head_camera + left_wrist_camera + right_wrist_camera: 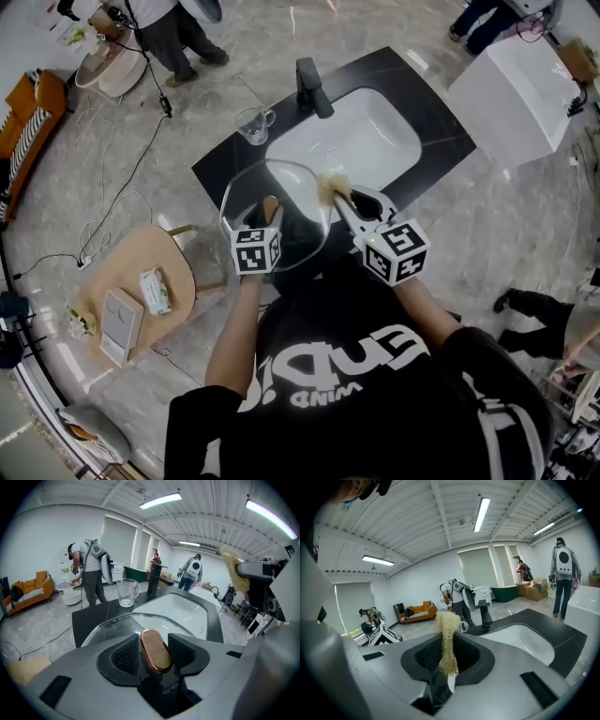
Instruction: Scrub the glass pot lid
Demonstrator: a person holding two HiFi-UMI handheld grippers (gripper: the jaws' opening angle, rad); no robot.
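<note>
The glass pot lid point(281, 192) is a clear rounded pane with a wooden knob point(154, 651). My left gripper point(270, 214) is shut on that knob and holds the lid over the front of the counter, glass facing the sink. My right gripper point(339, 195) is shut on a tan fibre scrubber point(330, 187), whose tuft touches the lid's right rim. In the right gripper view the scrubber point(448, 641) hangs between the pads point(429, 656). The left gripper view shows the lid's rim point(117, 620) just past the knob.
A white sink basin point(361, 141) sits in the black counter point(441, 141), with a black faucet point(312, 87) behind it and a glass pitcher point(254, 125) at the left. A wooden stool point(131, 281) stands at the lower left. People stand in the background.
</note>
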